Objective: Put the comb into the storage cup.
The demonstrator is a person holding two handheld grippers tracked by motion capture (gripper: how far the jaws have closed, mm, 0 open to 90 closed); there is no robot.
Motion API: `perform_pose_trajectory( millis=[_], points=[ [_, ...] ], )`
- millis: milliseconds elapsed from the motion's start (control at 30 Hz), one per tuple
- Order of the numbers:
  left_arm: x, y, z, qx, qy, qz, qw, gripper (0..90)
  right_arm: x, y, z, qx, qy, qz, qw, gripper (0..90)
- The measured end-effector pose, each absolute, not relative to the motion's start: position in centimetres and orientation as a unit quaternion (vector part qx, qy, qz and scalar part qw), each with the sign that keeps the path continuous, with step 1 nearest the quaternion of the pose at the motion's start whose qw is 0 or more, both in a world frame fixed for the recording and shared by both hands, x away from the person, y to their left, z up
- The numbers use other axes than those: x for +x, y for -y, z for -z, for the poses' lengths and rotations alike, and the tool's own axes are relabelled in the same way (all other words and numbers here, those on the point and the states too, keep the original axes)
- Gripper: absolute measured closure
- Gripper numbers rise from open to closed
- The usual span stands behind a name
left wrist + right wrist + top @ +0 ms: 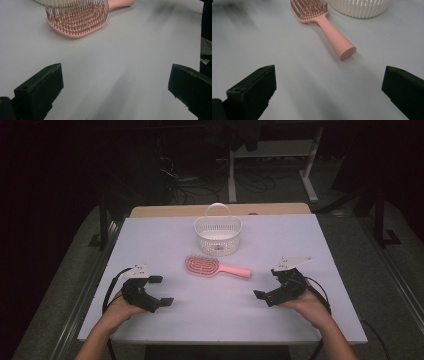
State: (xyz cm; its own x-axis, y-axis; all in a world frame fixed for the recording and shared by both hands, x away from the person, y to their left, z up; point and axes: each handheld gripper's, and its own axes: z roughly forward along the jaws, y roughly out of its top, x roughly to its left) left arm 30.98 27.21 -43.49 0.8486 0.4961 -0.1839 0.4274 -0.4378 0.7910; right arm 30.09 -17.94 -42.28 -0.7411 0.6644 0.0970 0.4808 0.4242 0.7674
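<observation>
The pink brush [216,266] lies flat on the table [300,320], ahead of both grippers.

Its handle end points at the right gripper [264,286], whose jaws are wide apart and empty; the left gripper [161,290], also wide apart, faces the bristle head, near the white basket [218,236].

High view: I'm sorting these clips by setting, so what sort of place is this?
Probably a lab or workshop set up for recording, not a home. A plain white table stands in a dark room, loose cables trail over the floor behind it, and a second white desk frame stands farther back.
</observation>
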Motion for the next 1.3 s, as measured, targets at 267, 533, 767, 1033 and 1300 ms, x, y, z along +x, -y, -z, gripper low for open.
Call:
perform_pose_trajectory(
  millis=[267, 533, 767, 1033, 1300],
  points=[
    [31.0, -27.0, 43.4, 0.847, -0.271, -0.037, 0.456, 0.0, 30.3, 17.8, 41.8, 0.342, -0.835, -0.417, 0.112, 0.0],
    [31.1, -26.9, 43.4, 0.849, -0.268, -0.036, 0.454, 0.0, 30.6, 17.9, 41.7, 0.347, -0.833, -0.416, 0.111, 0.0],
    [31.0, -26.9, 43.5, 0.849, -0.268, -0.037, 0.454, 0.0, 31.0, 17.9, 41.4, 0.346, -0.833, -0.416, 0.112, 0.0],
    [31.0, -26.8, 43.4, 0.848, -0.268, -0.035, 0.456, 0.0, 31.6, 17.7, 40.9, 0.342, -0.835, -0.415, 0.112, 0.0],
    [31.0, -26.8, 43.5, 0.849, -0.267, -0.035, 0.454, 0.0, 32.2, 17.5, 40.5, 0.339, -0.838, -0.414, 0.11, 0.0]
  ],
)
